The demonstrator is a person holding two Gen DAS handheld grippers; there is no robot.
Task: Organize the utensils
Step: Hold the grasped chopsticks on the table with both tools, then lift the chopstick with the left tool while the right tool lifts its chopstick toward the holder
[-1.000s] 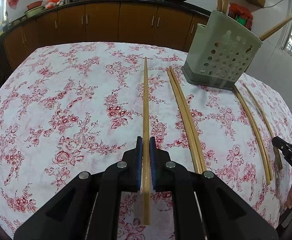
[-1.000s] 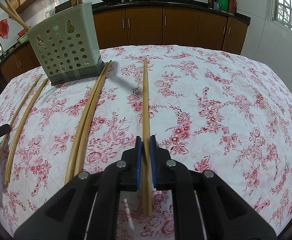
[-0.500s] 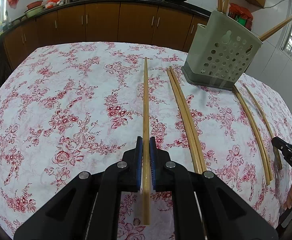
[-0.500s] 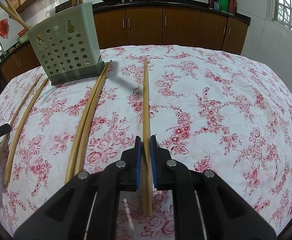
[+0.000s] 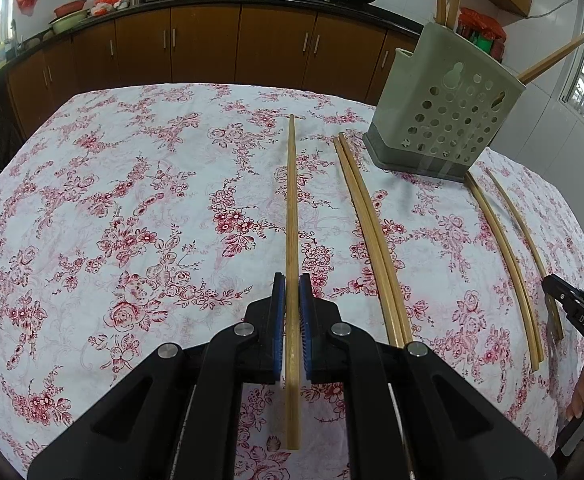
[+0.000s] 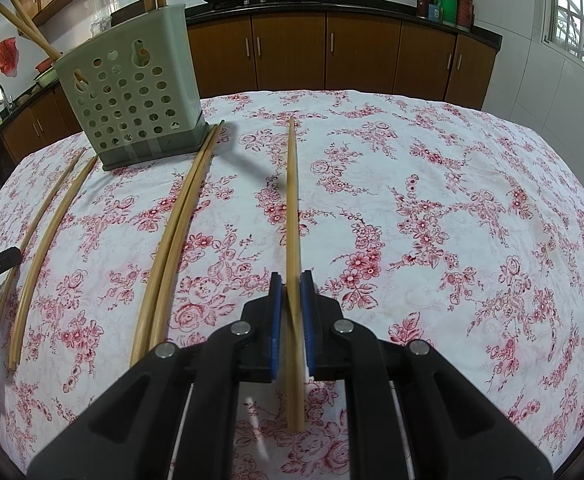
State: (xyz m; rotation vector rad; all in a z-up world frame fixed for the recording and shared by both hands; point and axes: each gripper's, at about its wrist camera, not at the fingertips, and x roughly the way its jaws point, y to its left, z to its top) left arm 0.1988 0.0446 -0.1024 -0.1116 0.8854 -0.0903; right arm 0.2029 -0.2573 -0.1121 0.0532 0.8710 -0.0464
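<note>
In the left wrist view my left gripper (image 5: pixel 291 280) is shut on a long bamboo chopstick (image 5: pixel 291 200) that points away over the flowered tablecloth. In the right wrist view my right gripper (image 6: pixel 291 278) is shut on another bamboo chopstick (image 6: pixel 292 200), its near end slightly tilted between the pads. A green perforated utensil holder (image 5: pixel 444 116) stands at the back right in the left wrist view and at the back left in the right wrist view (image 6: pixel 132 92), with several chopsticks standing in it.
A pair of chopsticks (image 5: pixel 372 232) lies beside the holder, also seen in the right wrist view (image 6: pixel 176 232). Two more chopsticks (image 5: pixel 508 256) lie on the holder's other side. The other gripper's tip (image 5: pixel 572 308) shows at the right edge. Kitchen cabinets (image 5: pixel 212 44) stand behind the table.
Both grippers stay shut on their chopsticks. The right chopstick's near end has tilted slightly. Little else has moved.
</note>
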